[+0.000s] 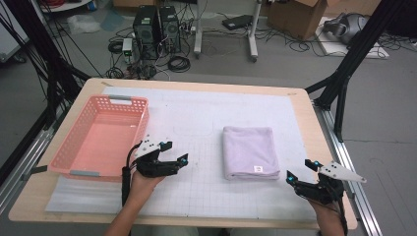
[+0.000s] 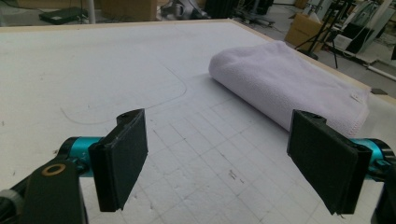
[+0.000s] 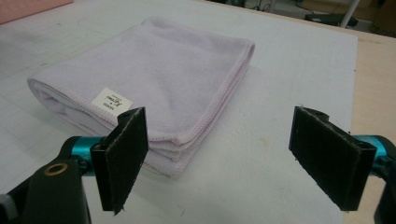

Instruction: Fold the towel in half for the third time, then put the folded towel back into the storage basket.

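Folded lilac towel (image 1: pixel 248 152) lying flat on the white gridded mat (image 1: pixel 206 118), right of the mat's centre, its small white label (image 1: pixel 256 169) at the near edge. In the right gripper view we see its stacked layers (image 3: pixel 154 74) with stitched hems and the label (image 3: pixel 111 101) facing up; in the left gripper view we see its rounded fold (image 2: pixel 285 79) turned toward the camera.

We find the left gripper (image 1: pixel 176 153) just left of the towel and apart from it, its jaws spread wide with nothing but bare mat between them. The right gripper (image 1: pixel 301 169) sits near the towel's near right corner, not touching it, its jaws likewise wide and holding nothing.

A pink perforated basket (image 1: pixel 101 135) stands on the mat's left part, just beside the left gripper. All rests on a wooden table (image 1: pixel 305 105).
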